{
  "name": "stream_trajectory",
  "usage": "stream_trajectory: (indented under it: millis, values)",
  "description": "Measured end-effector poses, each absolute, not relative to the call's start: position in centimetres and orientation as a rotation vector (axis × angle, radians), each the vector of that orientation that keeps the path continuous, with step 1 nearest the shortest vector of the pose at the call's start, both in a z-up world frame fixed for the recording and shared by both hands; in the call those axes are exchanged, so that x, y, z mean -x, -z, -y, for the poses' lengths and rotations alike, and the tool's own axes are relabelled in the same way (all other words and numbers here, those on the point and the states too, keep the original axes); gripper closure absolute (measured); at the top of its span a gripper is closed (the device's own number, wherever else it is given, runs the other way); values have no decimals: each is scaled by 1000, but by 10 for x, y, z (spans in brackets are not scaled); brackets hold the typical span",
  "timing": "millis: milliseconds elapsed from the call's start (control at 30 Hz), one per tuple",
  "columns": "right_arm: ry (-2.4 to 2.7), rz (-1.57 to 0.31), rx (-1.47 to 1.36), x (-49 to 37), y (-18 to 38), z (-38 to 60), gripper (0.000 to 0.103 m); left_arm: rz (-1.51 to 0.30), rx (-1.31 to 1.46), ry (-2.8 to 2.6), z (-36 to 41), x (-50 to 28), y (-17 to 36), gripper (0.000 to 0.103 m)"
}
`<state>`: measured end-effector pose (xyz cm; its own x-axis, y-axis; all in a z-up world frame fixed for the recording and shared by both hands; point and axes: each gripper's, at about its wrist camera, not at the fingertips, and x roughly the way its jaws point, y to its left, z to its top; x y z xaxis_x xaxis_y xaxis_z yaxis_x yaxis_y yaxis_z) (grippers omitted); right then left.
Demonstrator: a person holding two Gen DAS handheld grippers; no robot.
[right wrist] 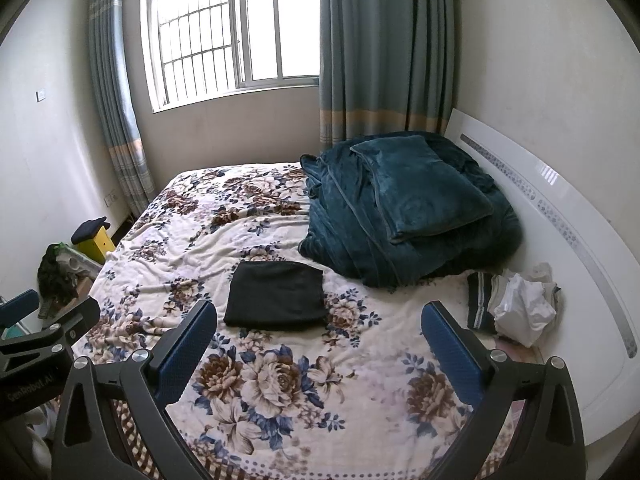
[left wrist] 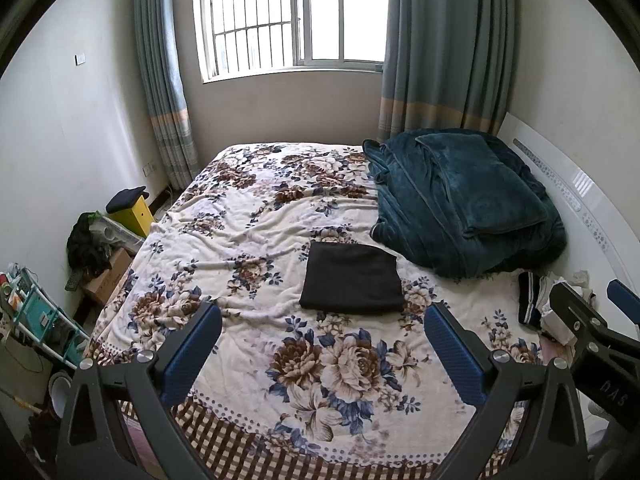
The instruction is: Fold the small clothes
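Observation:
A black garment (left wrist: 352,279), folded into a flat rectangle, lies on the floral bedspread (left wrist: 248,216) near the middle of the bed; it also shows in the right wrist view (right wrist: 276,294). A small heap of unfolded clothes, white pieces (right wrist: 520,306) and a dark striped piece (right wrist: 478,300), lies at the right by the headboard, also in the left wrist view (left wrist: 548,304). My left gripper (left wrist: 322,338) is open and empty, held above the bed in front of the black garment. My right gripper (right wrist: 318,334) is open and empty, held beside it; it shows at the right of the left wrist view (left wrist: 592,312).
A folded teal blanket pile (right wrist: 408,208) fills the bed's far right. A white headboard (right wrist: 560,216) runs along the right. Boxes, a yellow stool (left wrist: 134,210) and a teal rack (left wrist: 36,312) crowd the floor at the left. Window and curtains stand behind.

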<state>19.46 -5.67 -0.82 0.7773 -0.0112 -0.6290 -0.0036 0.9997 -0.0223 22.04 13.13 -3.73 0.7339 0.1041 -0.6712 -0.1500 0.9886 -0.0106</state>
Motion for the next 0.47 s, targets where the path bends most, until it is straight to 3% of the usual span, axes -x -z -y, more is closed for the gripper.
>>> stream_trajectory:
  millis: [467]
  values:
    - [7, -680, 21, -193, 9, 57, 0, -723, 85, -152, -131, -214, 40, 0]
